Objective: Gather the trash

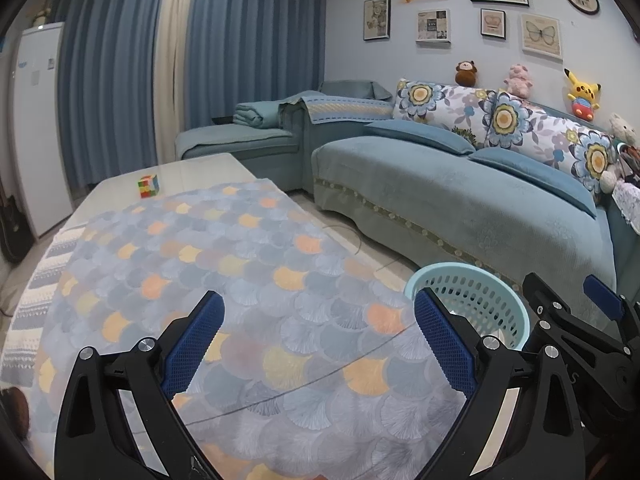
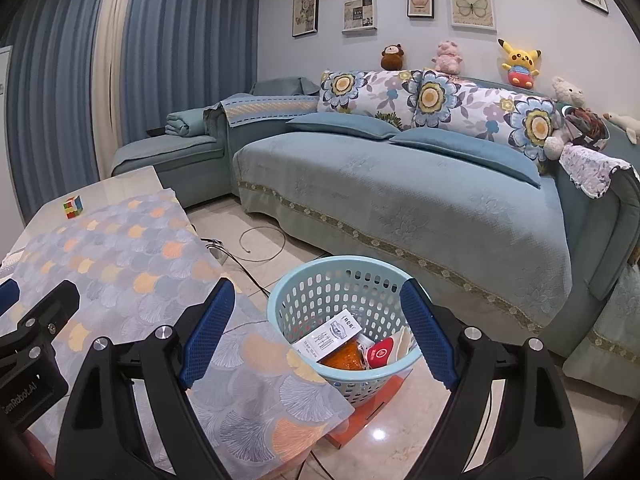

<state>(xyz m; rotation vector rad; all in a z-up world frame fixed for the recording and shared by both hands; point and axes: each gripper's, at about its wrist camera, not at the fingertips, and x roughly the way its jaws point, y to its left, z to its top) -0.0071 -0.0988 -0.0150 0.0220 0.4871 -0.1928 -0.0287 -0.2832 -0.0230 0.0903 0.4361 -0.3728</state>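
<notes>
A light blue perforated basket point(image 2: 308, 280) stands on the floor beside the table's right edge; it also shows in the left wrist view point(image 1: 472, 280). Inside lie a white printed packet point(image 2: 330, 334), an orange wrapper point(image 2: 346, 358) and a red packet point(image 2: 380, 354). My right gripper point(image 2: 318, 296) is open and empty, held above the basket's near side. My left gripper point(image 1: 318, 308) is open and empty over the table's patterned cloth point(image 1: 240, 280). The right gripper also shows at the right edge of the left wrist view point(image 1: 572, 292).
A Rubik's cube point(image 1: 149, 186) sits at the table's far end. A blue sofa point(image 2: 400, 200) with floral cushions and plush toys runs along the right. Cables point(image 2: 256, 244) lie on the tiled floor. An orange box point(image 2: 360, 412) lies under the basket. A white cabinet point(image 1: 36, 128) stands at left.
</notes>
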